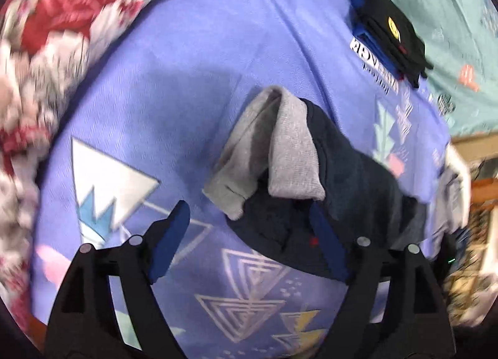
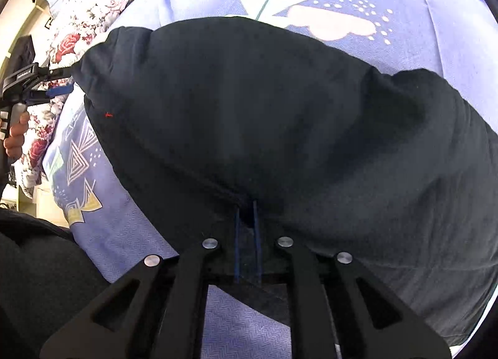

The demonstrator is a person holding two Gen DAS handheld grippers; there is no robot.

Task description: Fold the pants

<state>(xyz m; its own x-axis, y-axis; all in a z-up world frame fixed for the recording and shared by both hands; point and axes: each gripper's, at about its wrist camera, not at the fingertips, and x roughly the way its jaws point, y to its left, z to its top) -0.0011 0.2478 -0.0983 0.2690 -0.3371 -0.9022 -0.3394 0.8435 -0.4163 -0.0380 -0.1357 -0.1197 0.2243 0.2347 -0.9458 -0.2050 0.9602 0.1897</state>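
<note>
Draping limp over bed [image 1: 193,85], dark pants [image 2: 280,116] sag between tools: soft, light knit. Right gripper [image 2: 246,212] jaws pinched tight on hem at 6 o'clock. Left gripper [image 1: 249,228] jaws wide apart, holding nothing; grey cuffs [image 1: 280,153] at 12 o'clock, best taken at seams.

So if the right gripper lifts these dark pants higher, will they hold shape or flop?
Probably flop: the dark pants already sag and bunch around the right gripper, which is shut on them. The grey cuffs drape limply too. They look light, and the knit seems unlikely to slip.
</note>
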